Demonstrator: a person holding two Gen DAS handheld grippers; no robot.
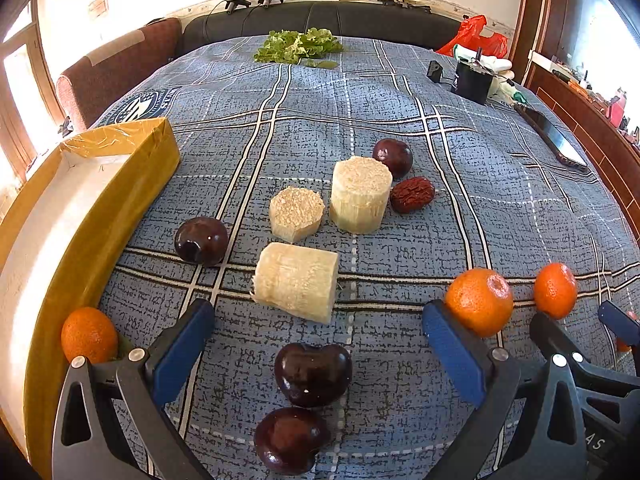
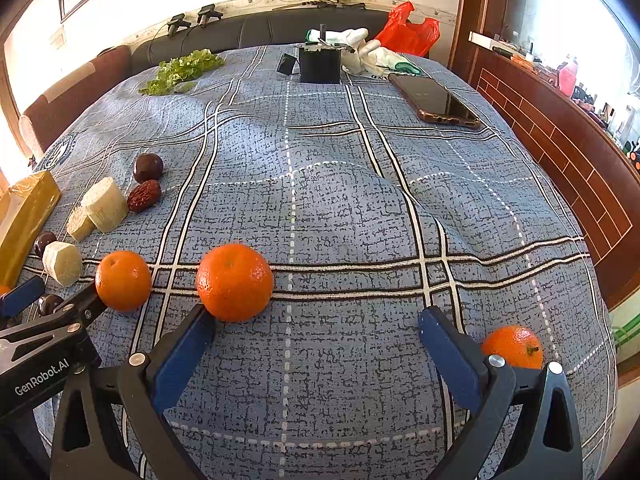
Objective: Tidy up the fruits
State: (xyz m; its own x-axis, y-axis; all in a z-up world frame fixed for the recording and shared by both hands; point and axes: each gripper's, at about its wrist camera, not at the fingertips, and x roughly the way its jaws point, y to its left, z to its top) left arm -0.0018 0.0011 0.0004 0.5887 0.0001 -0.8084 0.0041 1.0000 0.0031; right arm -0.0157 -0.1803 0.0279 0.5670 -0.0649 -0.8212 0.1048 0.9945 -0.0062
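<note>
While both grippers gape, dark plum (image 1: 313,374) lies between left fingers (image 1: 182,350).

Right claw (image 2: 316,332) spread wide above blue plaid cloth (image 2: 340,200), orange (image 2: 234,282) touching its left fingertip, phone (image 2: 434,100) far behind

Both wrist views sit low over the blue plaid cloth (image 1: 400,240), looking along their open fingers toward the black sofa back (image 1: 360,20). The left view is close above the sugarcane pieces (image 1: 296,280), the yellow box (image 1: 100,216) to their left. The right view looks from their right; both share them (image 2: 62,262), two oranges (image 2: 234,282) and the phone (image 2: 436,100)
</note>
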